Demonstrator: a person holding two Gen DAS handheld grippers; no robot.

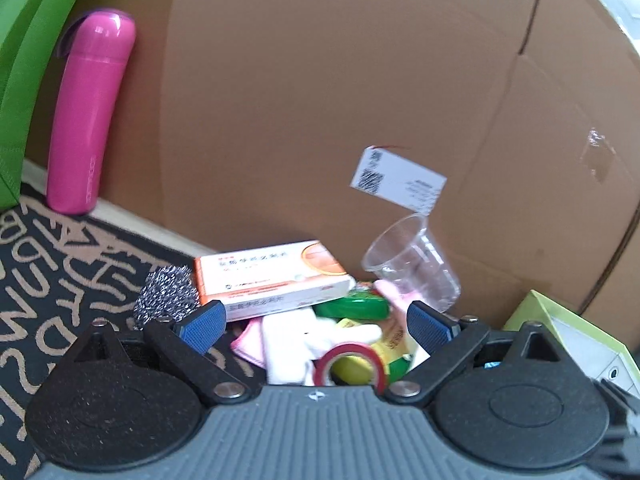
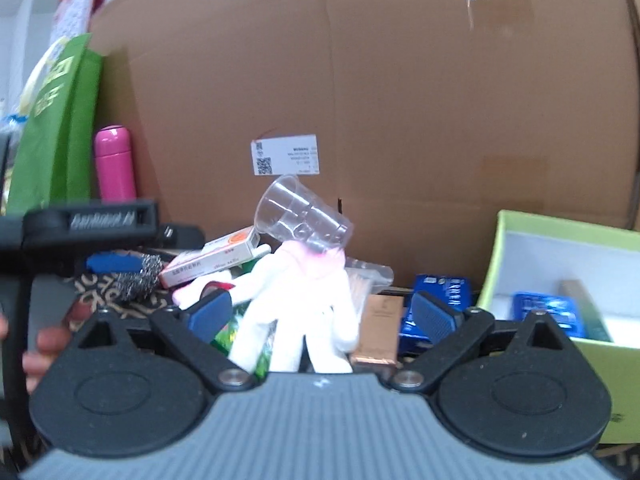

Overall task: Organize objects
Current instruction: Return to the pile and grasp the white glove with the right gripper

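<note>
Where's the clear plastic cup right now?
In both views the cup lies tipped on top of the pile, above the white glove, right of the medicine box, before the cardboard box.

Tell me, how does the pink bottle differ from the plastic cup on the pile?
The pink bottle is opaque and closed; the plastic cup is clear and open-mouthed. The bottle stands upright against the cardboard box; the cup lies tipped atop the clutter. The bottle is tall and slim, the cup short and flared. Neither is being gripped.
</note>
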